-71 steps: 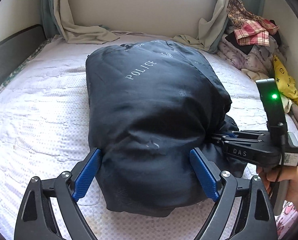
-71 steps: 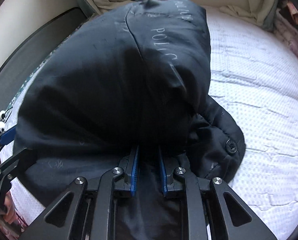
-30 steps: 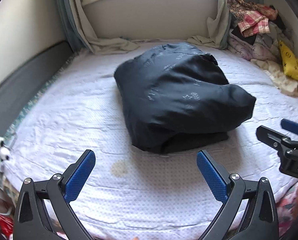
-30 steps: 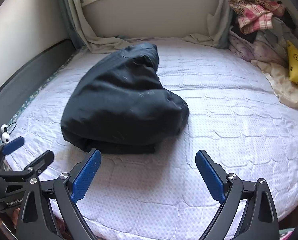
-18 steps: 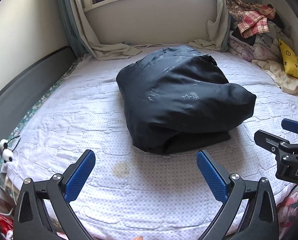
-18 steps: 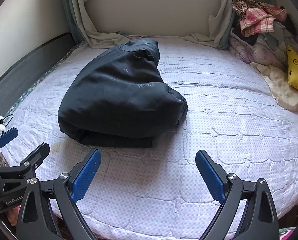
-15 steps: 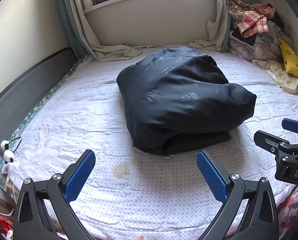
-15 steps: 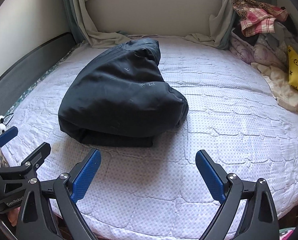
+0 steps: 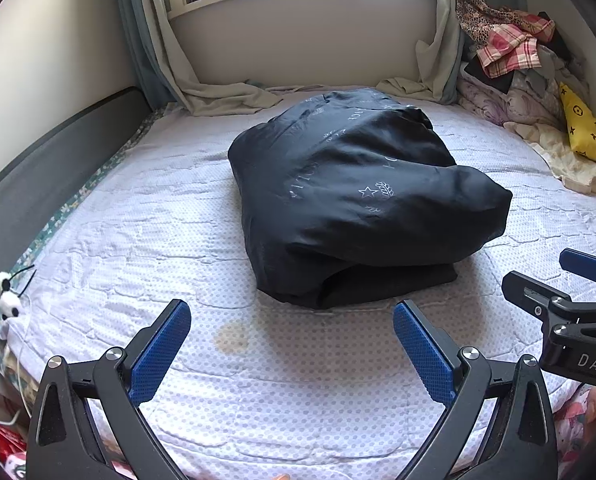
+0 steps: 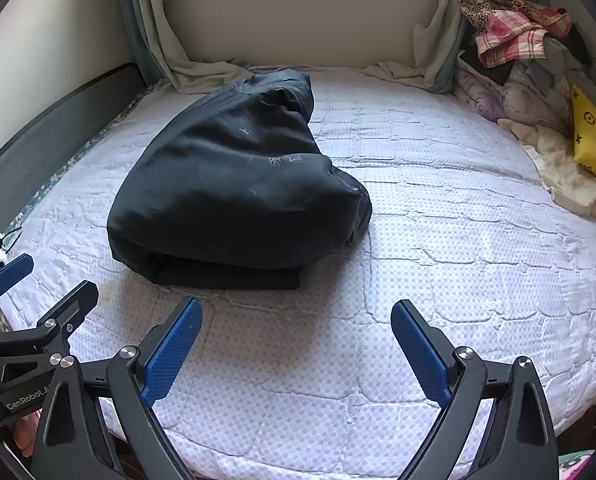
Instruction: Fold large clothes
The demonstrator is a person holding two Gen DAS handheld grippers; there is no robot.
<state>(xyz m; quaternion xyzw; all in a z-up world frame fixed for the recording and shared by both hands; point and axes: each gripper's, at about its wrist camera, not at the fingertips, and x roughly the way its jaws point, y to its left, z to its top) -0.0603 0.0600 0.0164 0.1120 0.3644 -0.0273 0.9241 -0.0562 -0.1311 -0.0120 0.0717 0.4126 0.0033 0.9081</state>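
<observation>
The bed, covered by a pale quilted mattress pad, filled both views. At its centre lay the dark jacket, folded into a thick, puffy bundle with a flatter layer showing beneath its near edge; in the right wrist view the same jacket sat toward ten o'clock. A heap of unfolded clothes was piled at two o'clock along the bed's far right side, well apart from the bundle, and curtains trailed onto the mattress at twelve o'clock.

The left gripper hung at six o'clock over bare mattress, jaws spread wide and holding nothing. The right gripper was likewise fully spread and empty, clear of the jacket; it also appeared at four o'clock in the left wrist view.

Risks, by judgement: the padded fabric looked springy, so the upper fold could balloon and roll open unattended, most likely at its rounded right-hand corner. The slick shell might let the upper layer slide off the flat one beneath. A later grasp taking only the top layer would peel the bundle apart. Reaching toward two o'clock for another garment could drag the pile toward the folded one.
</observation>
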